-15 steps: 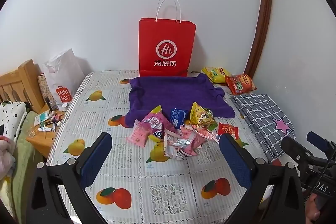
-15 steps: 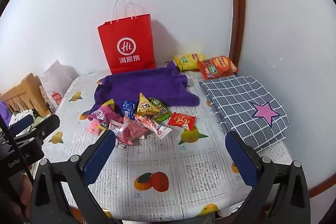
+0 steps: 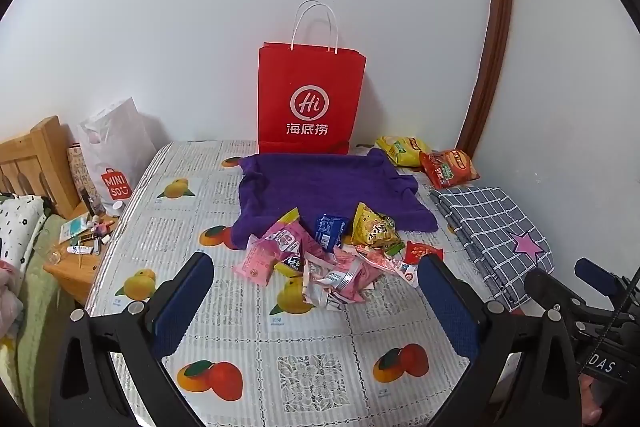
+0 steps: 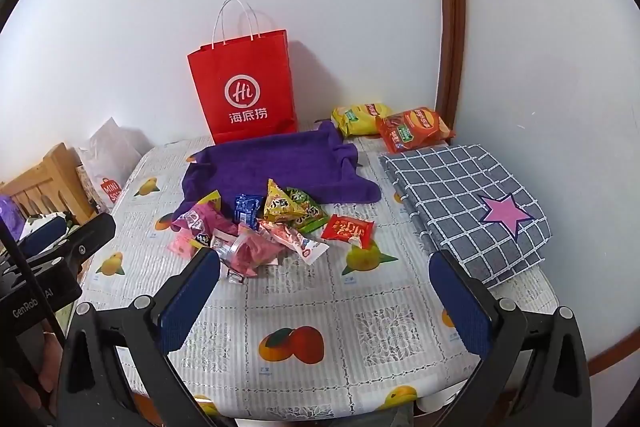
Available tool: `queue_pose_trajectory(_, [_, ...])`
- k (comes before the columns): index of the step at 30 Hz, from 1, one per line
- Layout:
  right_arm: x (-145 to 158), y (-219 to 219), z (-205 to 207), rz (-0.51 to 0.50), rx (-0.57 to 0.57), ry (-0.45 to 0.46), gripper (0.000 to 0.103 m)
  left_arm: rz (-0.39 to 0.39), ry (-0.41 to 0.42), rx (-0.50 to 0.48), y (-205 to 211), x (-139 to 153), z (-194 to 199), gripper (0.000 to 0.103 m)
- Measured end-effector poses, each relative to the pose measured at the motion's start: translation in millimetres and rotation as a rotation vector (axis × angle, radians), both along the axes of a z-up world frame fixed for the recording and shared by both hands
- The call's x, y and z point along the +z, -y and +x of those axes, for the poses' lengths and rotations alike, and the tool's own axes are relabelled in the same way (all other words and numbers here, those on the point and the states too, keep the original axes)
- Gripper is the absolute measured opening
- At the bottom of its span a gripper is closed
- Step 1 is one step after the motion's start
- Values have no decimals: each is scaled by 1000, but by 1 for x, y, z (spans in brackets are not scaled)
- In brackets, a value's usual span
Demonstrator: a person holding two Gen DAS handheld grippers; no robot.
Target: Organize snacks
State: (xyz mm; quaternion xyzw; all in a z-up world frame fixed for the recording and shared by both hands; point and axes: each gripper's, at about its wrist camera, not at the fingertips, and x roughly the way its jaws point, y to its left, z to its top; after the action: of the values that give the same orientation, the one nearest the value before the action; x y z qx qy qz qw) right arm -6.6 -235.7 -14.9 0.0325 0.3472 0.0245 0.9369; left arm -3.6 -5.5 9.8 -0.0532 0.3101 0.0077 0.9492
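Observation:
A pile of small snack packets point(image 3: 320, 259) lies mid-table at the front edge of a purple towel point(image 3: 328, 183); it also shows in the right wrist view point(image 4: 260, 231). It holds pink packets, a blue packet point(image 3: 329, 230), a yellow triangular packet point(image 3: 372, 229) and a red packet point(image 4: 347, 228). A yellow chip bag point(image 3: 402, 149) and a red chip bag point(image 3: 448, 167) lie at the back right. My left gripper point(image 3: 316, 301) is open and empty, short of the pile. My right gripper point(image 4: 326, 299) is open and empty, in front of the pile.
A red paper bag point(image 3: 310, 99) stands against the wall behind the towel. A folded grey checked cloth with a pink star point(image 4: 468, 199) lies on the right. The table point(image 3: 280, 339) has a fruit-print cover. A white Miniso bag point(image 3: 114, 155) and a cluttered wooden stand point(image 3: 80, 247) sit left.
Both views have shifted only slightly; the snacks lie as before and both grippers stay open.

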Motion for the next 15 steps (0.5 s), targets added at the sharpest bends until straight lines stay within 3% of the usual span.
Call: queue_pose_trajectory(15, [-1,1,-3,18,-1,-1,103,2,2,0,1,-5,-5,103])
